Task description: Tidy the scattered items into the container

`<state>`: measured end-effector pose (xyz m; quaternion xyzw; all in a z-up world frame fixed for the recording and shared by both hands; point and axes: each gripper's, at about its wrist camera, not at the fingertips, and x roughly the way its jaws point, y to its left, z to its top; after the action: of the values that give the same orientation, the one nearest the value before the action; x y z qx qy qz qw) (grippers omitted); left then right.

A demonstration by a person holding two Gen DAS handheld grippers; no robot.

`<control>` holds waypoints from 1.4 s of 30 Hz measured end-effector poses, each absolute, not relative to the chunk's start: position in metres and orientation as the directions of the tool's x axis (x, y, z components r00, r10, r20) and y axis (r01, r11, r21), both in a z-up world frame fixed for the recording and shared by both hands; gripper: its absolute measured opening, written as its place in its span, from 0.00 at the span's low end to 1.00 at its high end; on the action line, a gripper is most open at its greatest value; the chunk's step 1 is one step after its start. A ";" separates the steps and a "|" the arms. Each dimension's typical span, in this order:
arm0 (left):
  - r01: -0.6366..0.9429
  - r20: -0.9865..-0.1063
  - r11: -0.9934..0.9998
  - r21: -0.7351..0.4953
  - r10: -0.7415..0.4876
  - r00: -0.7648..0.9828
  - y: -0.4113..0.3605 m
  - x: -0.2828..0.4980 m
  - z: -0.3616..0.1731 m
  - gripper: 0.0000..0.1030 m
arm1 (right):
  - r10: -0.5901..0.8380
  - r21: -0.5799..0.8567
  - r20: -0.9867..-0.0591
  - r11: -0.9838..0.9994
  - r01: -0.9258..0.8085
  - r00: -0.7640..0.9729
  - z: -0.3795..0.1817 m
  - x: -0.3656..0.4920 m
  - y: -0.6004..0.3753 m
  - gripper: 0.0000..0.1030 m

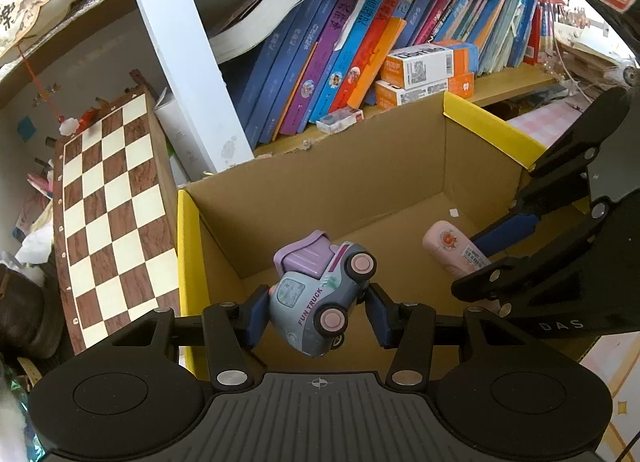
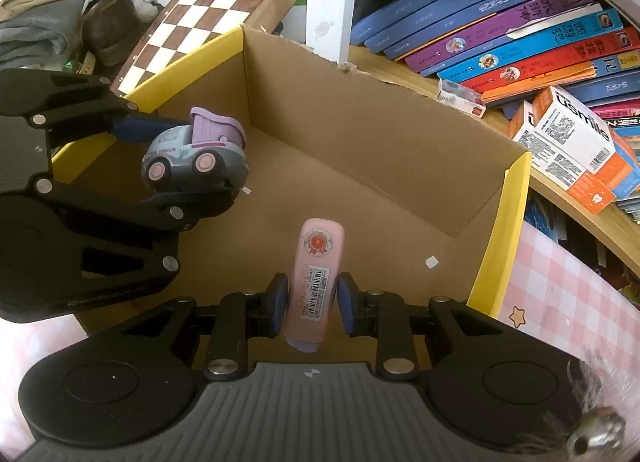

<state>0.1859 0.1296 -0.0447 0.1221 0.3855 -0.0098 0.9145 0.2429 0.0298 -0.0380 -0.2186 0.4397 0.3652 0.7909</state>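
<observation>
A grey and purple toy truck [image 1: 320, 290] hangs over the open cardboard box [image 1: 360, 166], pinched between the blue pads of my left gripper [image 1: 318, 312]. The same truck [image 2: 196, 156] shows at the left of the right wrist view, held by the left gripper [image 2: 176, 160]. My right gripper [image 2: 312, 304] is shut on a slim pink case with a barcode sticker [image 2: 316, 278], pointing down into the box [image 2: 360, 114]. In the left wrist view the pink case [image 1: 454, 252] pokes out from the right gripper [image 1: 486, 258] at the right.
The box has yellow rim edges [image 1: 188, 262] and a bare floor with a small white scrap [image 2: 431, 262]. A chessboard [image 1: 108, 214] leans at its left. Behind it a shelf holds slanted books [image 1: 352, 46] and orange-white cartons [image 1: 424, 66]. A pink checked cloth [image 2: 568, 302] lies to the right.
</observation>
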 end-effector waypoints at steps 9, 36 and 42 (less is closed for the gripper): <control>0.122 -0.713 0.969 0.215 0.070 0.698 0.130 0.187 -0.045 0.48 | 0.385 -0.021 -0.859 0.630 -0.776 0.336 -0.042 0.245 0.034 0.25; 0.127 -0.717 0.972 0.196 0.054 0.695 0.131 0.189 -0.045 0.49 | 0.384 -0.019 -0.863 0.624 -0.781 0.328 -0.043 0.246 0.035 0.25; 0.127 -0.713 0.973 0.195 0.051 0.700 0.130 0.188 -0.044 0.50 | 0.384 -0.017 -0.864 0.624 -0.781 0.326 -0.043 0.245 0.035 0.23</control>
<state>0.1882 0.1303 -0.0438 0.1152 0.3869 -0.0208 0.9147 0.2452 0.0349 -0.0433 -0.2227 0.4455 0.3719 0.7834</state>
